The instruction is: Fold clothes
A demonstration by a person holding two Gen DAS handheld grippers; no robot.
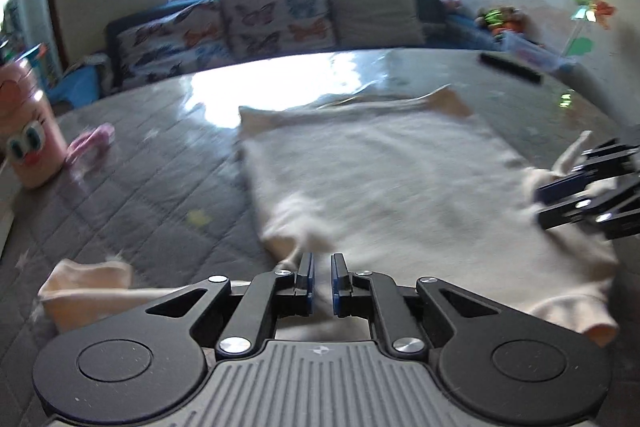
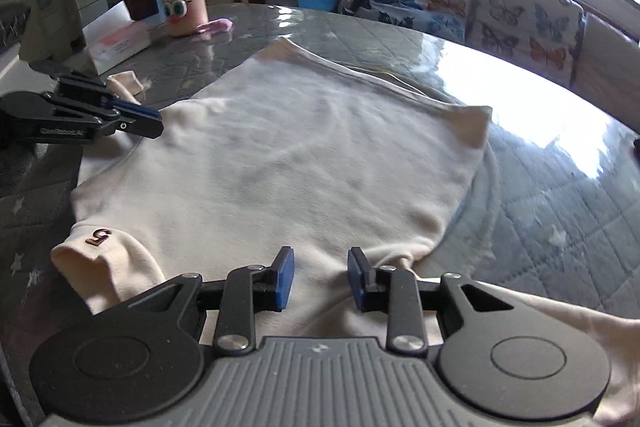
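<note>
Risk of bunching: shirt (image 2: 280,155) spread on bench (image 2: 560,187); left hand-held gripper (image 1: 322,275) nearly closed, grip uncertain; right hand-held gripper (image 2: 320,277) open, empty, over hem.

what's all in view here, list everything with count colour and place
cream long-sleeved top: 1, cream, spread flat mid-table
grey quilted table cover: 1, grey, under glossy film
pink cartoon-face bottle: 1, pink, far table edge
small pink cloth: 1, pink, beside bottle
white box: 1, white, near bottle
butterfly-print cushions: several, white with coloured butterflies, sofa by window
left gripper: 1, black with blue pads, narrowly apart over top's edge
right gripper: 1, black with blue pads, open over top's edge
</note>
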